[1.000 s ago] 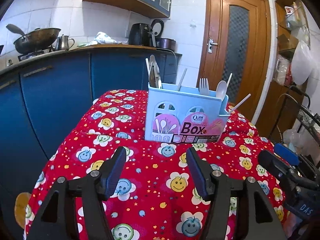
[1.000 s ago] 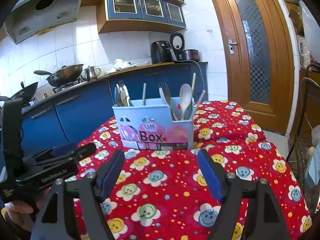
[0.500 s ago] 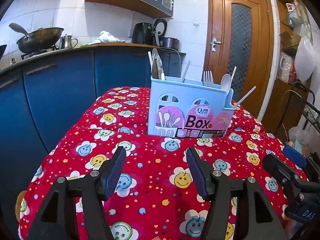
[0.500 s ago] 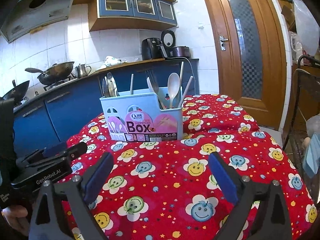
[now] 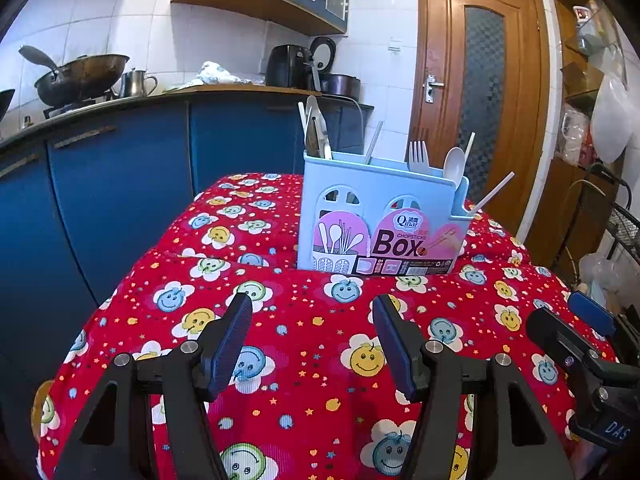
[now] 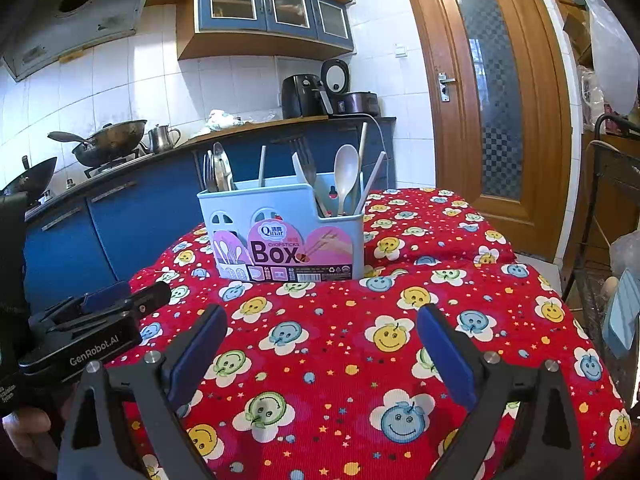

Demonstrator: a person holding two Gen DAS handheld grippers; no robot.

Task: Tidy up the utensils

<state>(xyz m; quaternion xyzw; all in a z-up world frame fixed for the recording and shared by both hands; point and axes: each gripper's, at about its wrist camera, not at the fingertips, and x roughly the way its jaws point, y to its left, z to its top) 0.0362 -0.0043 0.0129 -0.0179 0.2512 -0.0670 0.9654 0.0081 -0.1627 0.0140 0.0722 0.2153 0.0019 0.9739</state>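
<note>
Standing upright in the far blue box (image 6: 280, 232), the spoon (image 6: 346, 176), probably light, slippery plastic, suits a mid-handle pinch by either spread, empty claw (image 6: 322, 346).

There was one utensil box (image 6: 280, 232), one white spoon (image 6: 346, 172) in it, two woks (image 6: 110, 144), one kettle (image 6: 162, 138), one door (image 6: 488, 92).

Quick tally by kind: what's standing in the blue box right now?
Forks: 2
Spoons: 2
Plain sticks or handles: 4
Total: 8, though the metal pieces at the left end of the box overlap, so the count is approximate.
</note>
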